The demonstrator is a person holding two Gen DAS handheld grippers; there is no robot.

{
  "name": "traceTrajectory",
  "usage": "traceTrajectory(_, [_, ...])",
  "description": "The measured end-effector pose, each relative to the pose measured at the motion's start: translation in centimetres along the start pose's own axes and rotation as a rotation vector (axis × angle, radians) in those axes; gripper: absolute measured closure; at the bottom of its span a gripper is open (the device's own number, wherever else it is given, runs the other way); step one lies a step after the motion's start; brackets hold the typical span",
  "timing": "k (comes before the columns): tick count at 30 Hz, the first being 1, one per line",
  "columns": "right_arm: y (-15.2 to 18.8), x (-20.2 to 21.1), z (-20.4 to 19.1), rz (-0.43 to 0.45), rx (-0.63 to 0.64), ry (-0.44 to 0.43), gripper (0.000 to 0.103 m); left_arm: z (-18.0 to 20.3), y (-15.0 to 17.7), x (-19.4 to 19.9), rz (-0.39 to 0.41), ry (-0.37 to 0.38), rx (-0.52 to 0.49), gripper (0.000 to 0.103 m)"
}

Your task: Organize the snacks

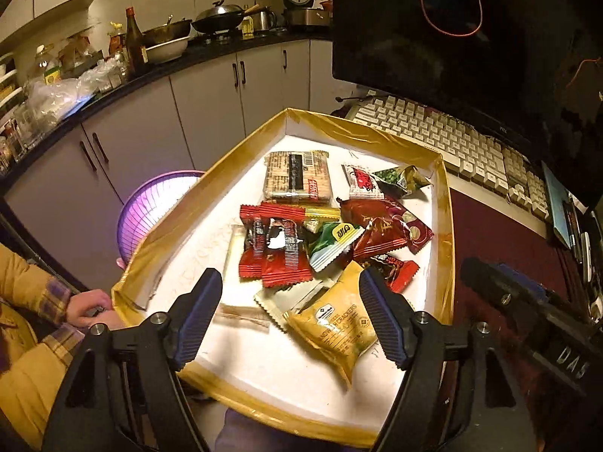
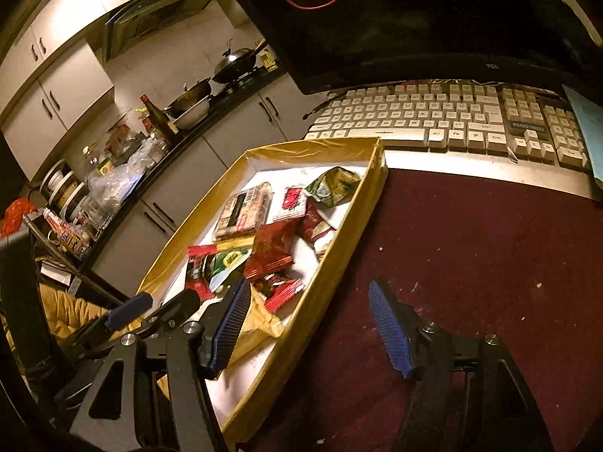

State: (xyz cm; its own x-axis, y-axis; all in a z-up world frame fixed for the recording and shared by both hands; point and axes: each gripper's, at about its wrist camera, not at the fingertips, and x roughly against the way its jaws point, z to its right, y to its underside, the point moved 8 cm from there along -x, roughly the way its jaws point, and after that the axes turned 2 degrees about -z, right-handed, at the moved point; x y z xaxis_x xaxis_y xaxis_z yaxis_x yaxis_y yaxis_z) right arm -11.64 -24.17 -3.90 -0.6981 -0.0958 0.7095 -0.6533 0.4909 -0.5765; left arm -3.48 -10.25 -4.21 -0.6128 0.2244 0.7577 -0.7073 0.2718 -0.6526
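Hovering over the tray (image 1: 444, 203), the left gripper (image 1: 290, 312) has its fingers spread wide with nothing between the pads; in the left wrist view it sits low in the frame, above the yellow cracker packet (image 1: 335, 335). The right gripper (image 2: 312, 324) is likewise spread and empty. In the right wrist view its left finger overlaps the tray's near right edge, while its right finger stands over the dark red table cover (image 2: 471, 248).

Snack location: all packets lie loose inside the tray, at frame centre in both views. They include a clear biscuit pack (image 1: 297, 177) toward the far end, a crumpled green packet (image 1: 403, 179) at the upper right of the pile, a dark red pouch (image 1: 384, 226), several red wrappers (image 1: 275, 252) and a green and white sachet (image 1: 331, 241).

Step in hand, as judged: selection of a packet; no grasp is made yet. The pile looks unsorted, so the task appears to be at an early stage. The next move calls for lowering one gripper onto a single packet, most likely the yellow one nearest the left fingers, and closing on its edge without catching the neighbouring wrappers.

Legible writing: "CRACKERS" on the yellow packet; "TCL" on the monitor (image 2: 414, 19) bezel; a label on the keyboard (image 2: 433, 116) reading roughly "PANGYINSO". Print on the other wrappers is too small to read.
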Motion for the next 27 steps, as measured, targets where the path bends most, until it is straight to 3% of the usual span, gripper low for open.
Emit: traceTrajectory(27, [0.3, -0.1, -2.4, 0.002, 0.069, 0.037, 0.035, -1.7, 0.7, 0.0, -0.003, -0.041, 0.012, 0.027])
